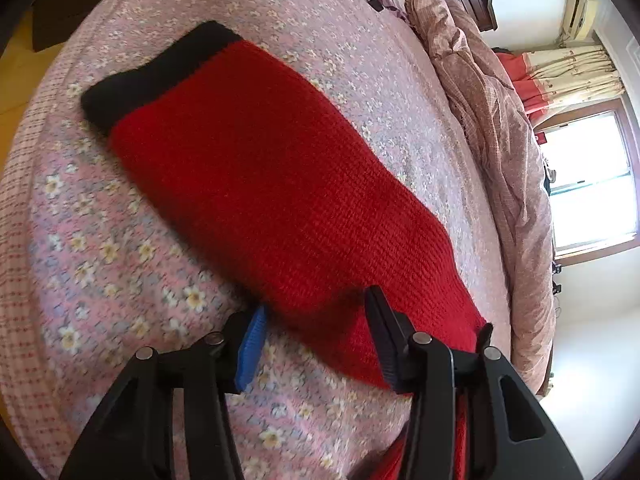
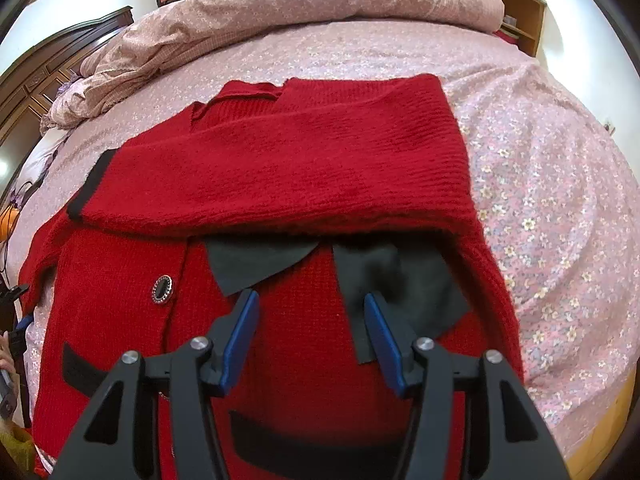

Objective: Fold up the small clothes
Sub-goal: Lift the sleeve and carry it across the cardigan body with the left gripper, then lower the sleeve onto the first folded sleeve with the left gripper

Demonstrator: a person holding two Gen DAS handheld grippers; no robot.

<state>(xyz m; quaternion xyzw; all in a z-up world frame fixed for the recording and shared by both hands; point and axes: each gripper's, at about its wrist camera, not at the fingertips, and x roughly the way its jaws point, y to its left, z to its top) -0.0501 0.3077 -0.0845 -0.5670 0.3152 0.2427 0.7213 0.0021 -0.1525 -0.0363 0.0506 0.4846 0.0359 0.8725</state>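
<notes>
A red knitted cardigan [image 2: 256,184] lies spread on a floral bedsheet [image 2: 540,208], partway through folding, a crumpled quilt [image 2: 312,4] heaped along the far side. At left in the left wrist view, the outstretched sleeve [image 1: 260,168] with its black cuff [image 1: 156,68] runs away from the left gripper [image 1: 316,316], whose jaws stand apart on either side of the sleeve's near end, the right-hand finger over the knit and the blue-padded one over the sheet. Whether either finger touches the fabric cannot be told.

In the right wrist view, one sleeve already lies folded across the chest. The right gripper [image 2: 310,312] hovers with jaws apart over the black collar [image 2: 400,280], holding nothing, with the jewelled button [image 2: 161,288] to its left.

The step in hand appears to be bringing the remaining sleeve across the body. Done well, that would mean pinching the sleeve close to the shoulder seam, lifting only enough to clear the knit, and laying it flat and parallel to the first, so the cuff does not bunch.

Only the left wrist view shows the free sleeve's full length and cuff; only the right shows the garment's front, its collar, button, black pocket trims [image 2: 80,368] and the finished fold.
</notes>
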